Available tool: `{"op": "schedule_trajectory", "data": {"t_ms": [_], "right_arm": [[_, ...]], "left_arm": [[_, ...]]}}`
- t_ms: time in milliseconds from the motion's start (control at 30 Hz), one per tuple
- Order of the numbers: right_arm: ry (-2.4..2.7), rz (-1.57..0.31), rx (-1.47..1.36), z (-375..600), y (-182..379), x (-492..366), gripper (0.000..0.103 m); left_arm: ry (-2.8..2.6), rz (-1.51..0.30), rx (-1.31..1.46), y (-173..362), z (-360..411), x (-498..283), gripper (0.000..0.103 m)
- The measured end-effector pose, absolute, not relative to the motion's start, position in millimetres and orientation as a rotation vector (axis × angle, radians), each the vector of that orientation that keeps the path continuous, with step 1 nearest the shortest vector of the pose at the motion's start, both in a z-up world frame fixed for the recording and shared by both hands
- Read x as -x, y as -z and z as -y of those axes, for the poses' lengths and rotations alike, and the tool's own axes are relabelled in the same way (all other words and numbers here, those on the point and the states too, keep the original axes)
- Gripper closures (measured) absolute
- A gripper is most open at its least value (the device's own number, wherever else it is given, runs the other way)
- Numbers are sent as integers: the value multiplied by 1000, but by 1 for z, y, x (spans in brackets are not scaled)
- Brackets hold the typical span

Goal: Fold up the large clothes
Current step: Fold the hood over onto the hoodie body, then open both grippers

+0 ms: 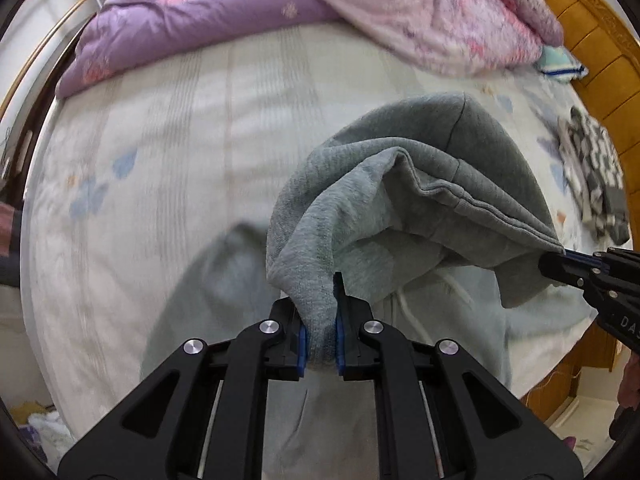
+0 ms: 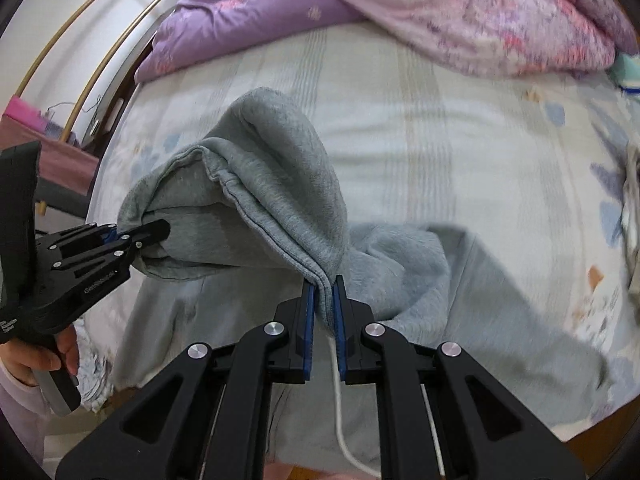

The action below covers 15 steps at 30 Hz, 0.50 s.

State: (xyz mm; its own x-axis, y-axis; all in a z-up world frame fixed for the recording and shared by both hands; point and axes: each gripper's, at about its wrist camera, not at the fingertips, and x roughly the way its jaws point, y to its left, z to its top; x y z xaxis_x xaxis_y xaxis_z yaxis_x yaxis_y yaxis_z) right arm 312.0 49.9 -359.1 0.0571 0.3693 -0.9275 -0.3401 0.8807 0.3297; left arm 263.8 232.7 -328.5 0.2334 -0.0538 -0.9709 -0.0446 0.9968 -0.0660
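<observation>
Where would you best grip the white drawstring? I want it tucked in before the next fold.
Grip the white drawstring on the bare run trailing down over the grey hoodie, just below the right gripper. Come from above, fingers across the cord: it lies loose on flat fabric there. Both grippers, including the left gripper, are shut on the hood, so one must let go first.

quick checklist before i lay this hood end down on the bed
1. Left gripper shut on hoodie: ok.
2. Right gripper shut on hoodie: ok.
3. Hood hangs between the two grips, off the bed: ok.
4. White drawstring hangs between the right fingers; pinched or not: cannot tell.
5. Bed ahead free up to the quilts: ok.
6. Sleeves lying flat: cannot tell.
</observation>
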Motion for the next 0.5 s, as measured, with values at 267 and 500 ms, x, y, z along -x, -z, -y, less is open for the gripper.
{"op": "schedule_trajectory", "data": {"t_ms": [267, 500], "right_arm": [[-515, -1575, 36, -49, 422, -252, 95], [-510, -1809, 109, -48, 474, -215, 78]], "left_arm": [[-2, -1465, 126, 381, -234, -202, 91], [16, -1641, 105, 426, -234, -167, 47]]}}
